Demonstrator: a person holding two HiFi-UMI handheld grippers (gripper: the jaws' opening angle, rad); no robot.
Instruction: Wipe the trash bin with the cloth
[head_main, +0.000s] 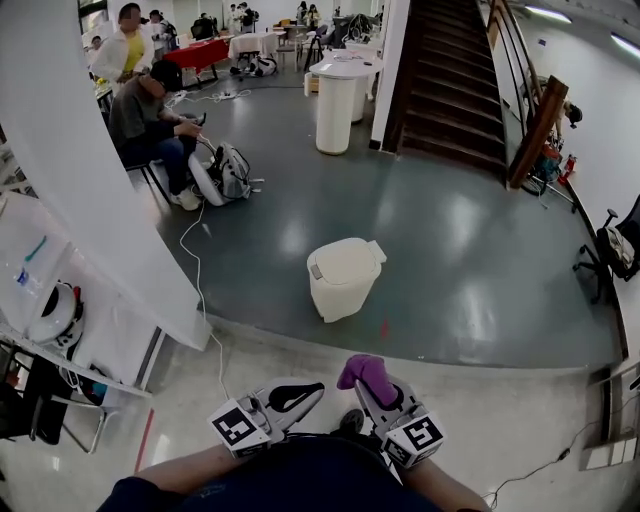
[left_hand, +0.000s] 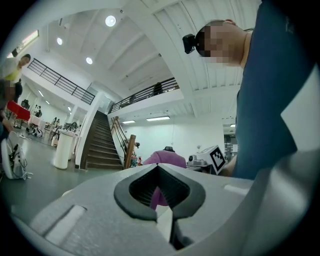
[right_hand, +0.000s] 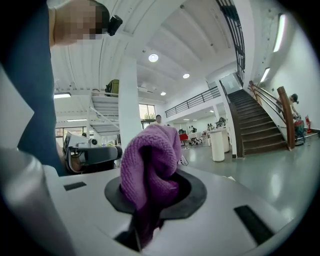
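Observation:
A cream pedal trash bin (head_main: 343, 277) with its lid down stands on the grey floor ahead of me. My right gripper (head_main: 372, 381) is held close to my body, shut on a bunched purple cloth (head_main: 368, 373) (right_hand: 150, 165) that sticks up out of its jaws. My left gripper (head_main: 292, 396) is beside it, shut with nothing between its black pads. In the left gripper view the purple cloth (left_hand: 165, 158) and the right gripper's marker cube (left_hand: 218, 158) show past the closed jaws. Both grippers are well short of the bin.
A white pillar (head_main: 90, 170) and a shelf unit (head_main: 50, 300) stand at my left, with a white cable (head_main: 200, 290) trailing across the floor. People sit at the far left (head_main: 150, 115). A dark staircase (head_main: 455, 80) rises at the back; an office chair (head_main: 612, 245) stands right.

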